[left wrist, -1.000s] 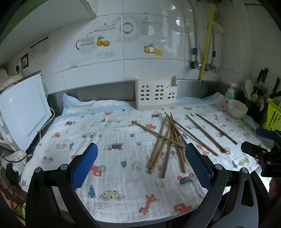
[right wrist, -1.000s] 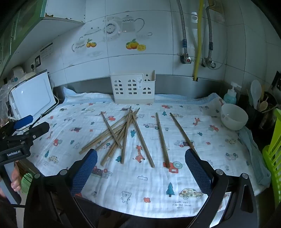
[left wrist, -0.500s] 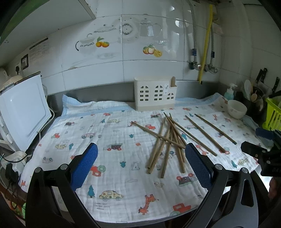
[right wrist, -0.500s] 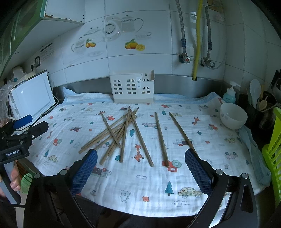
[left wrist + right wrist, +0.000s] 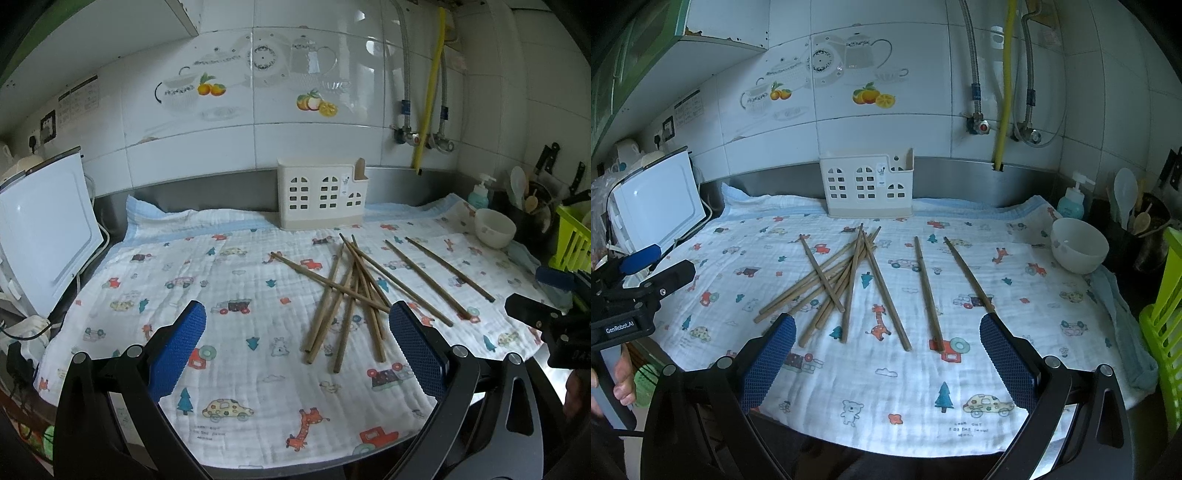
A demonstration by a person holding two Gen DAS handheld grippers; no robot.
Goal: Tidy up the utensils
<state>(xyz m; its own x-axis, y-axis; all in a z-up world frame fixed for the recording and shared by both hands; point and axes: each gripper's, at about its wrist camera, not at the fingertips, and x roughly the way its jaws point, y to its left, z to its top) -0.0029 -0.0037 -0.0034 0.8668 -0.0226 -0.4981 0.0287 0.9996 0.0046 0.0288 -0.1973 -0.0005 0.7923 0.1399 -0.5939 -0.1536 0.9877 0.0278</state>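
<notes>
On the printed cloth (image 5: 886, 387) we count nine chopsticks (image 5: 849, 280), one holder (image 5: 866, 188); our left gripper (image 5: 297, 347) and right gripper (image 5: 886, 354) gape wide, empty.

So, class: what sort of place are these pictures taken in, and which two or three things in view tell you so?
Most likely a home kitchen counter. The tiled wall carries teapot and fruit decals, a white utensil caddy stands at the back, chopsticks lie on the cloth, and a white bowl sits beside a soap pump bottle.
</notes>
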